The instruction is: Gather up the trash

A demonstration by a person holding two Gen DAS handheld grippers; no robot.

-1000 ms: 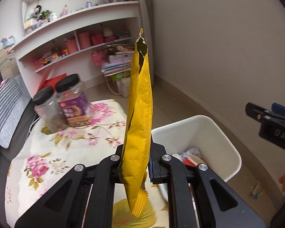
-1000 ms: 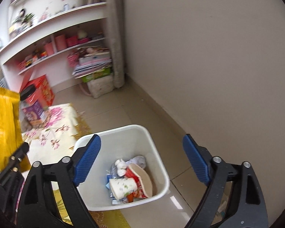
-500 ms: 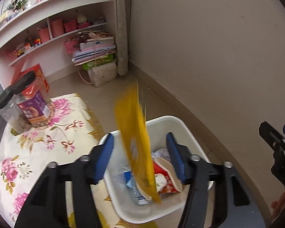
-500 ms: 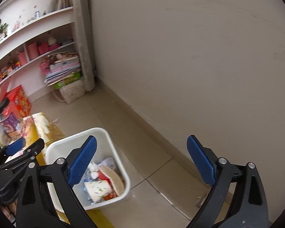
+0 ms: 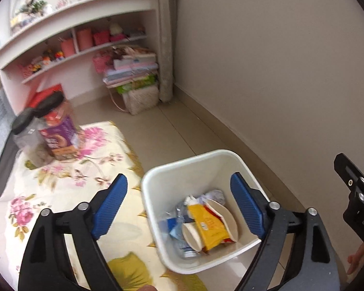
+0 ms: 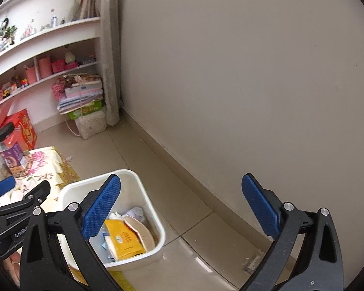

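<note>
A white trash bin (image 5: pixel 194 167) stands on the floor beside the table; it also shows in the right wrist view (image 6: pixel 155 223). A yellow snack packet (image 5: pixel 210 225) lies inside on top of a paper cup, a paper plate and crumpled wrappers, and shows in the right wrist view (image 6: pixel 123 238) too. My left gripper (image 5: pixel 179 203) is open and empty above the bin. My right gripper (image 6: pixel 182 206) is open and empty, over the bin's right side and the floor.
A table with a floral cloth (image 5: pixel 60 194) is left of the bin. Two black-lidded jars (image 5: pixel 58 131) stand at its far end. A beige wall (image 5: pixel 279 72) runs along the right. Shelves (image 5: pixel 85 36) and stacked items fill the back corner.
My left gripper opened and let go of the yellow packet, which dropped into the bin. Both grippers shifted right toward the wall.
</note>
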